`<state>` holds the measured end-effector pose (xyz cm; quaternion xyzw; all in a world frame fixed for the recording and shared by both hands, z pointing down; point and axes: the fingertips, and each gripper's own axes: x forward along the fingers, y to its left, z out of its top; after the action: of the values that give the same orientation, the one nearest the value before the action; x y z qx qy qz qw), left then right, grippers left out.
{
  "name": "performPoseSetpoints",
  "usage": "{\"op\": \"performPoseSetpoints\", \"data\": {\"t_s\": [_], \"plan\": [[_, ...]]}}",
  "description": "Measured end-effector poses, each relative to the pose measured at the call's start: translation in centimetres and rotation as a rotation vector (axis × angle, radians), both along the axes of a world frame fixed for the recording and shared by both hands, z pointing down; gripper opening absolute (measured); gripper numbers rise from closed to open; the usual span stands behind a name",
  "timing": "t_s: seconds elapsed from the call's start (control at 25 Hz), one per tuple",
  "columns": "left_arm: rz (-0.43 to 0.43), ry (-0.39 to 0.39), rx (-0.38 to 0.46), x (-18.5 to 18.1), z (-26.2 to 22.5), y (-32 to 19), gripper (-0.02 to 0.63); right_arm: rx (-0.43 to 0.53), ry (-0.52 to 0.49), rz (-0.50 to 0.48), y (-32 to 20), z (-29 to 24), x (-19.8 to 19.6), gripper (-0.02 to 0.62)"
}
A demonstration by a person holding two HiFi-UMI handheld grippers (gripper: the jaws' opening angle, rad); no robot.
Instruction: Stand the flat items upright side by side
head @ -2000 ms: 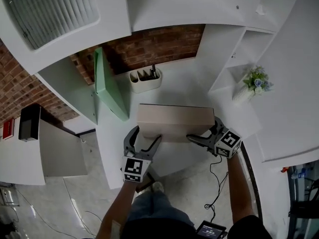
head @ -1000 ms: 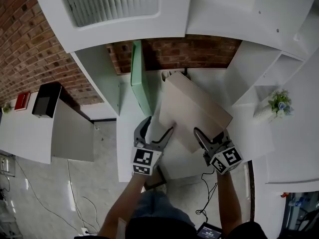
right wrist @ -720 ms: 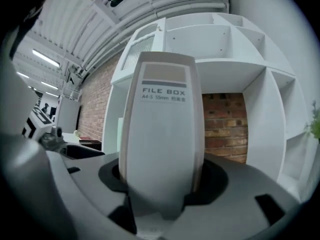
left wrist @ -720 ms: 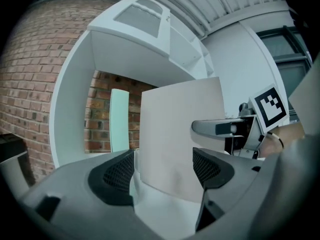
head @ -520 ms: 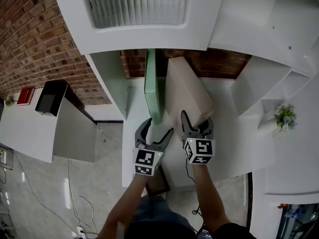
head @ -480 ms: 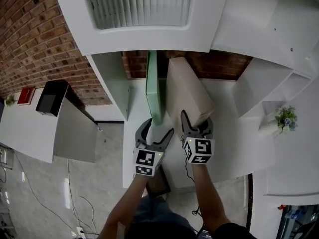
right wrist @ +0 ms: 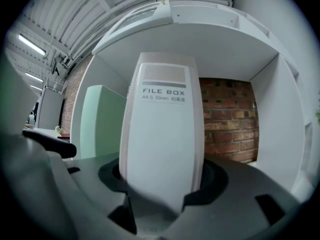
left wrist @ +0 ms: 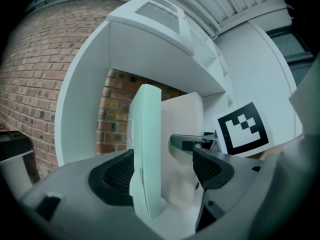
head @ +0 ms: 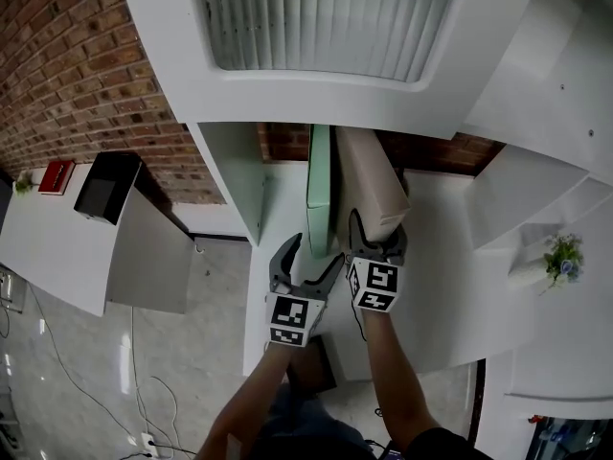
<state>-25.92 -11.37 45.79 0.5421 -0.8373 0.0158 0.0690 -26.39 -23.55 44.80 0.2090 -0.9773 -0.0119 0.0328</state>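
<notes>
Beige file box [right wrist: 162, 129] stood upright on the white desk [head: 431, 286], its narrow labelled spine facing the person and its length running back toward the brick wall [head: 436, 151]. The right gripper [right wrist: 162, 184] clamped that spine between its jaws. Just beside it stood the green file box [head: 319, 190], parallel. The left gripper [left wrist: 162, 171] was spread wide around the green box's near edge, its right pad clear.
</notes>
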Motion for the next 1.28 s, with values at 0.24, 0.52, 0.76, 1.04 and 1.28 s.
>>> {"op": "performPoseSetpoints", "data": {"t_s": [0.24,0.52,0.76,1.04,1.28], "plan": [[-0.023,0.006,-0.003,-1.5,0.5,0.8,0.354,0.02,-0.01,0.035,-0.2,0.2,-2.5,0.261],[-0.048,0.018,-0.009,-2.7,1.0,1.8,0.354,0.047,-0.033,0.041,0.0,0.3,-3.6,0.268],[-0.06,0.026,-0.019,-3.0,1.7,2.5,0.354,0.047,-0.053,0.041,0.4,1.0,-3.1,0.282],[-0.066,0.027,-0.014,-2.8,1.6,2.9,0.354,0.038,-0.024,0.024,0.6,1.5,-3.1,0.295],[-0.061,0.028,-0.015,-2.2,1.4,3.1,0.354,0.02,-0.016,0.001,0.7,1.4,-2.5,0.322]]}}
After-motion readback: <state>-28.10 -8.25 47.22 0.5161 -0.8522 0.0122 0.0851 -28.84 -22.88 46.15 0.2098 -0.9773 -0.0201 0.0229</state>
